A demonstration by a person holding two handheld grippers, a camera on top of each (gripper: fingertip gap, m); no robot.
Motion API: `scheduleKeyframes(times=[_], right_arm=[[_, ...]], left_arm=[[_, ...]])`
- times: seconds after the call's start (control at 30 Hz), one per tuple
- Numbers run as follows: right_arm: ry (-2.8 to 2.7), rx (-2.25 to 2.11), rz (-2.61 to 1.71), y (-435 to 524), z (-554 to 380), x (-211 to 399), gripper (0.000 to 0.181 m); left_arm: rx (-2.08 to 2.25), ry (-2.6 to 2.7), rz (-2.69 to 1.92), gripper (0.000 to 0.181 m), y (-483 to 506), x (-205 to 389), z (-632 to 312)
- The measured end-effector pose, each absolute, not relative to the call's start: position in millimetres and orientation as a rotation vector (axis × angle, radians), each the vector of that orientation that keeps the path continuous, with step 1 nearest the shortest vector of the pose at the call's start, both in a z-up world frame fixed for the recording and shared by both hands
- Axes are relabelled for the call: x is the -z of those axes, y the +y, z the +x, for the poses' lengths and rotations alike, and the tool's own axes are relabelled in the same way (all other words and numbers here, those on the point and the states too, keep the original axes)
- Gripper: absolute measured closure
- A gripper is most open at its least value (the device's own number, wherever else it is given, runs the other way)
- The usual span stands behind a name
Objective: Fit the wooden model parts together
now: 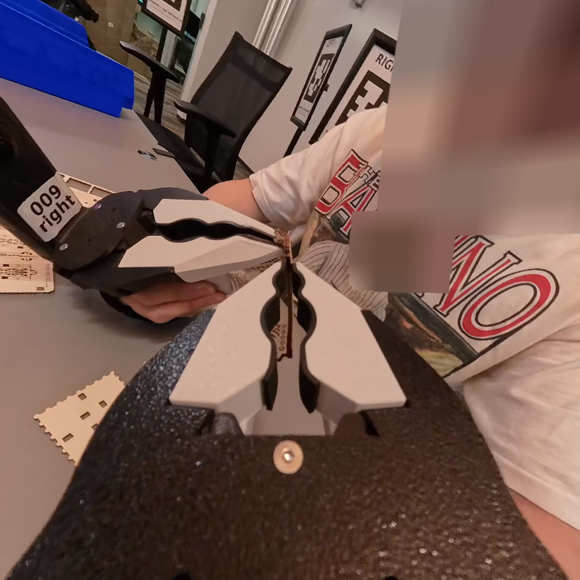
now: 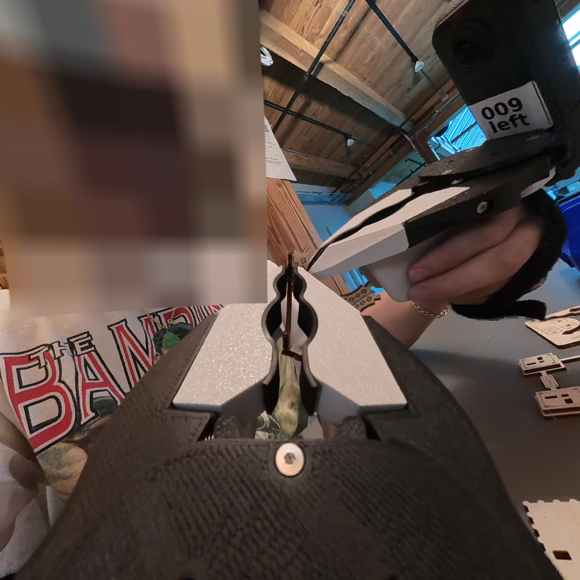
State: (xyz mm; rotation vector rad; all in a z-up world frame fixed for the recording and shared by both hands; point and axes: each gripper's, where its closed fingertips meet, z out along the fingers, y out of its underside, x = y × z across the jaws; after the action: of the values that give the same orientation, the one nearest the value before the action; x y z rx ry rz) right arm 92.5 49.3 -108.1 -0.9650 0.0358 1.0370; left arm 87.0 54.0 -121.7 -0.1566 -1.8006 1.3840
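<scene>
Both grippers are held up above the grey table (image 1: 78, 329), tips nearly touching. In the left wrist view my left gripper (image 1: 287, 265) is shut on a thin lattice-cut wooden part (image 1: 288, 314), seen edge-on between the white fingers. My right gripper (image 1: 277, 241) comes in from the left, shut on a second thin wooden part (image 1: 285, 243) that meets the first at the tips. In the right wrist view my right gripper (image 2: 289, 266) clamps its part (image 2: 288, 301) edge-on. My left gripper (image 2: 311, 263) reaches in from the right with the lattice part (image 2: 361, 296) hanging below it.
A notched wooden plate (image 1: 84, 417) lies on the table at lower left and also shows in the right wrist view (image 2: 552, 533). Laser-cut sheets (image 1: 22, 266) and small loose parts (image 2: 555, 398) lie on the table. The person's torso is close behind the grippers. A black chair (image 1: 232, 103) and blue bins (image 1: 62, 56) stand beyond. Less than 4 cm separates the two grippers' tips.
</scene>
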Motion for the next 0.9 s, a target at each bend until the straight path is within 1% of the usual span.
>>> scheduleKeyframes(times=[0.9], right_arm=[[-0.018,-1.119,-0.965,51,80,108,0.180]], left_arm=[[-1.398,-1.765,-0.327,0.181,56,122,72]])
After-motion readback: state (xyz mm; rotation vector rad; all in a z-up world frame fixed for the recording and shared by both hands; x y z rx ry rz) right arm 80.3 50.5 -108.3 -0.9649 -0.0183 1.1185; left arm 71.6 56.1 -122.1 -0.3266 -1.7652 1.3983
